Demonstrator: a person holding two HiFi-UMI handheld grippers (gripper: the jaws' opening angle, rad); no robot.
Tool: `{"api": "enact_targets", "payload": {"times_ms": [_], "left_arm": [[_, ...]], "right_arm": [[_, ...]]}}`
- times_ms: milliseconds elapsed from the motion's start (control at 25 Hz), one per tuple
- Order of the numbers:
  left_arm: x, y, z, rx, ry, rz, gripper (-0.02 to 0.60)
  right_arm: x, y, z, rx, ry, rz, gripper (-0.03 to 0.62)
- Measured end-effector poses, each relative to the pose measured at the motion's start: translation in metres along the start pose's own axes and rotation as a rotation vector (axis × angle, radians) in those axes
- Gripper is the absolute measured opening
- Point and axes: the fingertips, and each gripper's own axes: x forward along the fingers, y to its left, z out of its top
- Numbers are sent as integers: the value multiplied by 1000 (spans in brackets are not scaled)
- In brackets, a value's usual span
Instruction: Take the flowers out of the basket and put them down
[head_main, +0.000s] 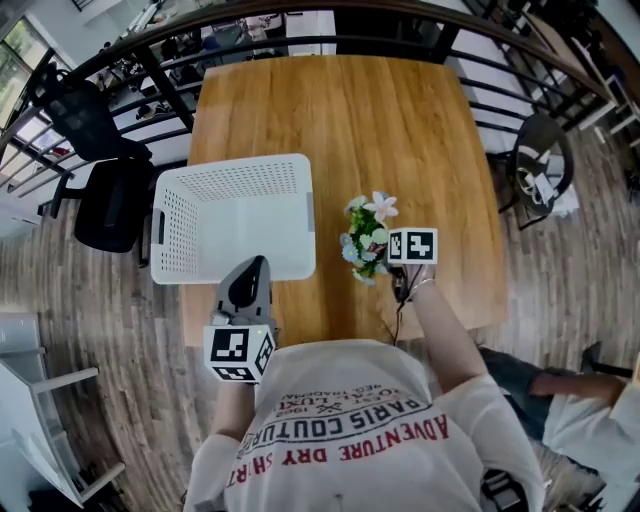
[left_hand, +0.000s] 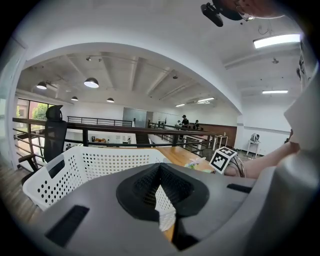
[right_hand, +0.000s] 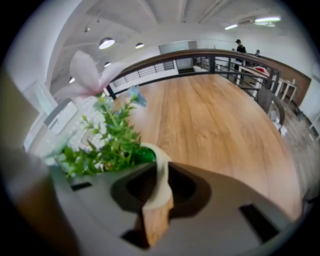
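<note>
White perforated basket (head_main: 172, 232) on table (head_main: 370, 130), near-left corner, its left side past the left edge. L gripper (head_main: 255, 265) at near edge, tips just beside basket's near wall, jaws together, nothing btwn. Flowers (head_main: 368, 236) just right of basket, not touching it, close to near edge. R gripper (right_hand: 159, 175) at them, jaws slightly apart w/ bouquet's cream band in gap. Bare wood on to far & right edges.

Basket (head_main: 235, 215) is being kept on the near left of the table (head_main: 380, 120), with flowers (head_main: 367, 235) being left just right of it, not touching.
</note>
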Motion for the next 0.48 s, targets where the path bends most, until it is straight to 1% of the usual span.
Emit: {"api": "enact_targets", "payload": {"times_ms": [120, 200, 280, 360, 480], "left_arm": [[0, 2, 4, 8, -8, -10, 26], [-1, 6, 7, 11, -15, -15, 26], [-2, 12, 12, 12, -24, -19, 26], [-3, 17, 18, 18, -34, -25, 26], [-6, 25, 28, 31, -49, -31, 26]], "right_arm": [[-15, 0, 14, 2, -63, -20, 87], [-33, 3, 32, -14, -136, -47, 87], [-58, 12, 55, -47, -243, -82, 68], [-86, 29, 78, -110, -371, -100, 45], [-123, 67, 102, -231, -539, -78, 34]]}}
